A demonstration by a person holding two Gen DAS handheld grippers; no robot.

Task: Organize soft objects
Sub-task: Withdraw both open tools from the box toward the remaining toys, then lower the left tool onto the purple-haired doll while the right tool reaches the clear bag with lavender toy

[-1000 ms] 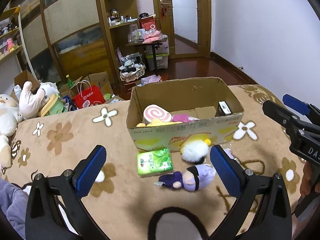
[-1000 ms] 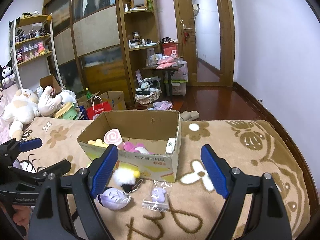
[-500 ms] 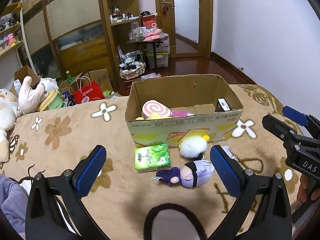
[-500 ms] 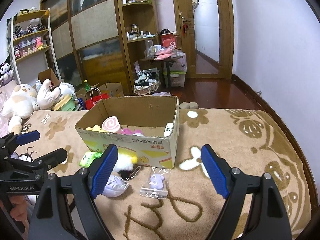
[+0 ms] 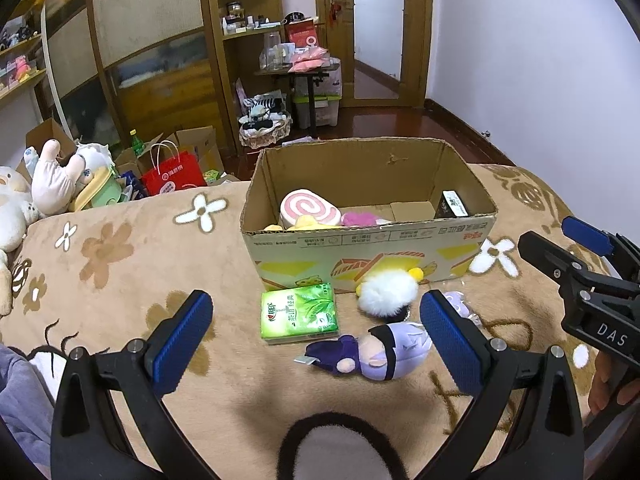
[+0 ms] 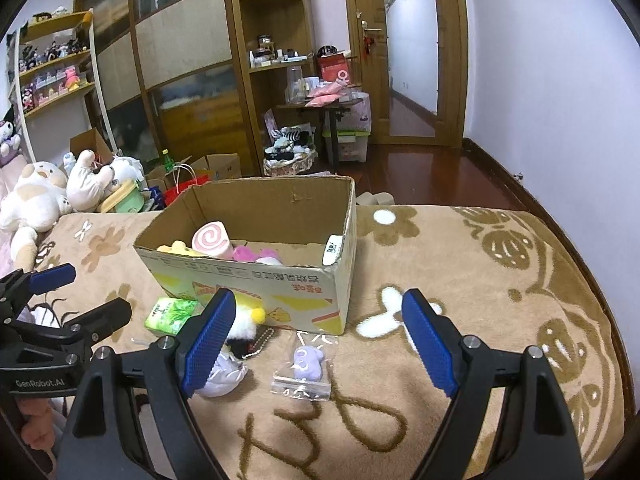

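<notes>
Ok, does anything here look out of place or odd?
The green tissue pack stands out: it is a packaged good lying among plush toys in front of the cardboard box. The purple-haired doll lies on its side, and the small purple toy is sealed in a clear bag.

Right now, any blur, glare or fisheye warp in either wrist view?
Left wrist view: sharp on the green tissue pack and purple-haired plush doll; strong barrel bend at the edges, black corners, a soft shadow under the left gripper. Right wrist view: the brown cardboard box is crisp, the clear plastic bag glints, the far shelves look soft.
</notes>
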